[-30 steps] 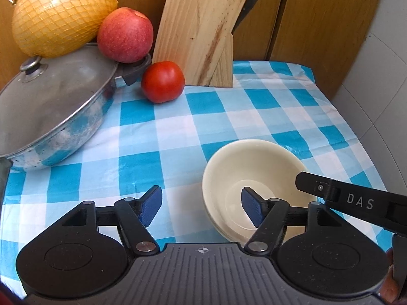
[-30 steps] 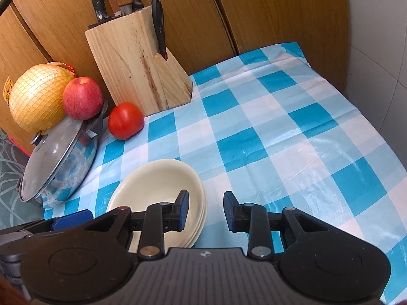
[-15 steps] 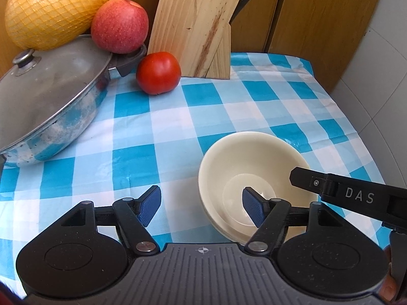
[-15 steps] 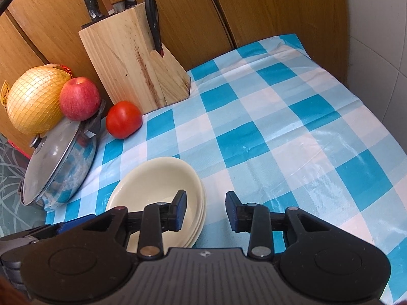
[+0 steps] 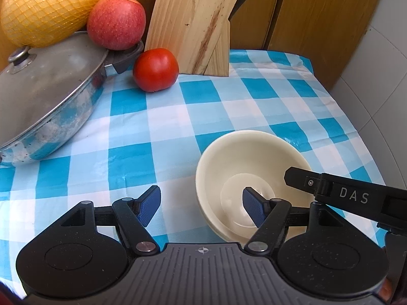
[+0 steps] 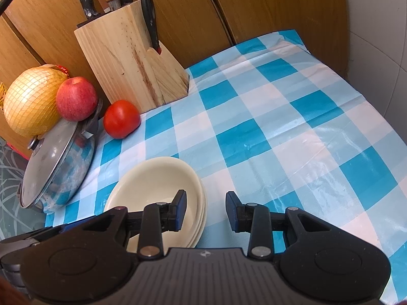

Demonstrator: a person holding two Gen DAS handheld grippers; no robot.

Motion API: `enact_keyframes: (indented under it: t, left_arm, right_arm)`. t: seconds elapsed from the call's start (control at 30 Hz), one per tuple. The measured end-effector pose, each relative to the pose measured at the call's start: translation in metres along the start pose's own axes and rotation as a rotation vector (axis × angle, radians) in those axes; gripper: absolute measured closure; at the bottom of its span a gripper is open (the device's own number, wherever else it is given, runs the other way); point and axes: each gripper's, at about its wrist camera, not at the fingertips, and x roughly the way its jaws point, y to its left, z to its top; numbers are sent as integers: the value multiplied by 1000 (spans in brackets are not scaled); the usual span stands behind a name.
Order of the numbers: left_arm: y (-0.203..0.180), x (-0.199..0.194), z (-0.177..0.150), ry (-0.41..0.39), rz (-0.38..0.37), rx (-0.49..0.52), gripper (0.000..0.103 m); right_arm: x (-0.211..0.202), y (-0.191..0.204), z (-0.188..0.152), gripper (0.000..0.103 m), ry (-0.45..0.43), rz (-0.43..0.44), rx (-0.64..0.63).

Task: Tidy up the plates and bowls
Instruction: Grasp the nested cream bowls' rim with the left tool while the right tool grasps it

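A stack of cream bowls [image 5: 249, 162] sits on the blue checked tablecloth [image 5: 162, 127]; it also shows in the right wrist view [image 6: 162, 178]. My left gripper [image 5: 202, 204] is open, its right finger over the bowl's inside and its left finger outside the left rim. My right gripper [image 6: 206, 209] is open and straddles the stack's right rim, its left finger over the bowl. The right gripper's finger [image 5: 330, 190] shows over the bowl's right side in the left wrist view.
A lidded steel pan [image 5: 51, 101] stands at the left with a netted pomelo [image 5: 48, 5] and an apple [image 5: 117, 20] behind it. A tomato [image 5: 155, 70] and a wooden knife block [image 5: 193, 23] stand at the back. A tiled wall [image 6: 376, 50] is on the right.
Both grippers have eased slightly forward and lower around the bowl stack. Their jaws stay open and the bowls have not moved.
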Motion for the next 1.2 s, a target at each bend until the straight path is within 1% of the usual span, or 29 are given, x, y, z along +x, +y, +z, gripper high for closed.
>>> enact_keyframes:
  t: [0.1,0.2,0.23,0.27,0.3,0.33,0.37,0.43,0.47,0.63,0.83,0.93,1.03,1.1,1.13,1.17,1.2]
  left_arm:
    - [1,1,1,3,-13,-3,28]
    - [2,4,2,10,-19,-11,41]
    - [2,5,2,19,-20,-14,47]
    - [2,7,2,26,-23,-17,50]
    - [3,8,2,33,-28,-19,50]
    - [3,9,2,37,-32,-22,52]
    - [3,10,2,39,-33,-22,56]
    - [2,10,2,40,-36,-18,63]
    - [1,10,2,40,-40,-17,68]
    - [0,11,1,32,-12,-7,68]
    - [2,7,4,-4,23,-6,66]
    - [6,11,4,9,22,-9,65]
    - [8,14,3,18,15,-16,62]
    - [10,15,3,19,20,-16,56]
    - [10,16,2,22,25,-15,52]
    - [11,17,1,27,28,-16,50]
    - [12,19,1,34,28,-20,50]
  right_arm:
    - [1,0,1,71,-1,3,4]
    - [0,1,2,71,-9,9,-1]
    - [1,2,2,71,-3,11,-4]
    - [3,3,3,72,2,13,-3]
    - [4,3,3,75,9,15,-3]
    - [7,3,3,81,18,17,-3]
    - [8,4,3,84,27,23,0]
    - [11,5,2,86,44,41,8]
    - [11,6,1,86,42,42,9]
    - [11,10,2,86,33,54,7]
    - [20,21,4,86,28,42,-18]
    - [25,21,3,85,39,47,-21]
    - [26,19,1,85,51,51,-16]
    - [28,17,1,85,60,47,-12]
    - [28,16,0,83,63,49,-3]
    - [28,14,0,83,66,51,1]
    - [27,14,0,83,66,52,4]
